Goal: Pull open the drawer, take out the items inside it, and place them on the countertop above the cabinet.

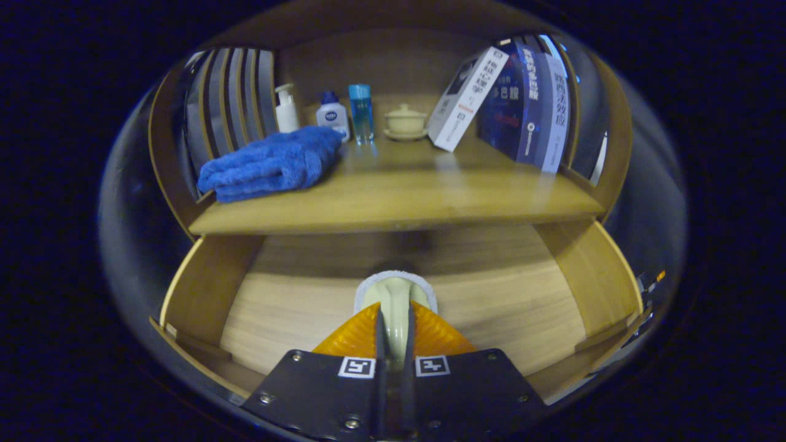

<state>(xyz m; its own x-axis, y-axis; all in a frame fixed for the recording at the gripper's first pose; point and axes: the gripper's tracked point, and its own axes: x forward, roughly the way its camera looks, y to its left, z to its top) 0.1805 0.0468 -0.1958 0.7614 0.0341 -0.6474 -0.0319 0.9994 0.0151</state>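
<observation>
Right up close, the hand-held gripper (pixel 393 319) with its ribbed orange fingers (pixel 353 336) is clenched on a pale cream brush-like item with a white fuzzy rim (pixel 396 293); both fingers press against its narrow handle, and its rounded head pokes out just ahead of the fingertips. Below and around it lies the open light-wood drawer (pixel 202 288), pulled out toward the camera, its bare plank floor spreading to either side of the fingers and its side walls rising left and right. The held item hangs over the middle of that drawer floor; whether it touches the wood cannot be told.

Beyond the drawer, the wooden countertop (pixel 399 196) runs across above it. On its left end sits a folded blue towel (pixel 270 164). Farther back along the rear, from left to right, stand a white pump bottle (pixel 285 110), a small white bottle with a blue cap (pixel 332 114), a clear blue bottle (pixel 361 112), and a cream lidded cup on a saucer (pixel 405 121). To the right, a white boxed book (pixel 466 98) leans against a row of dark blue books (pixel 531 104), well apart from the gripper.
</observation>
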